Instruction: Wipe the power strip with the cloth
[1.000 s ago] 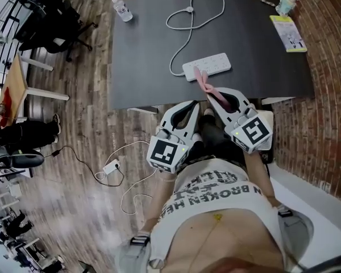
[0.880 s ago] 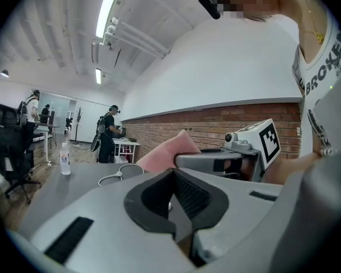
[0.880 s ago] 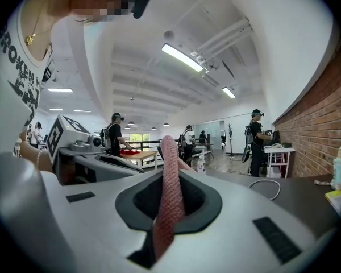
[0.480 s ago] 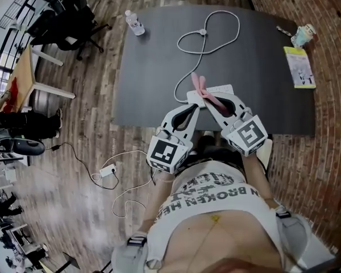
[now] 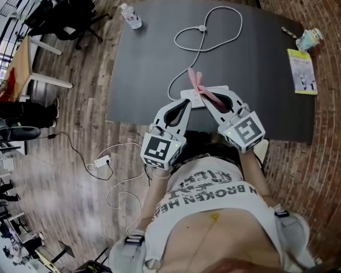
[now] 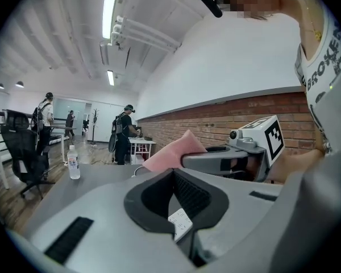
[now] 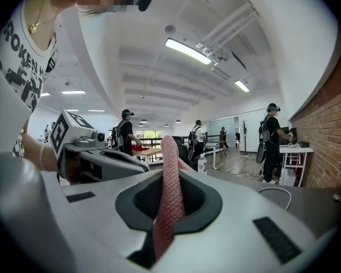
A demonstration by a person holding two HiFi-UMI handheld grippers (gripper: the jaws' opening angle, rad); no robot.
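The power strip (image 5: pixel 213 91) lies white on the near half of the dark table (image 5: pixel 148 50), right past my two gripper tips, with its cable (image 5: pixel 216 30) looping away toward the far edge. Across it runs the pink cloth (image 5: pixel 194 79), its free end poking beyond the strip's far side; whether it presses on the strip I can't tell. My right gripper (image 5: pixel 208 99) has that cloth pinched, jaws tight on it, the knitted strip standing up between them in the right gripper view. My left gripper (image 5: pixel 187 103) is closed with nothing in it. Its tips sit just beside the strip's left end, and a corner of the white strip shows through the gap behind them in the left gripper view. Both grippers point at the strip, close side by side. Further out: a water bottle (image 5: pixel 131 16) at the far left corner, a yellow booklet (image 5: pixel 302 71) and a cup (image 5: pixel 310 37) at the right edge.
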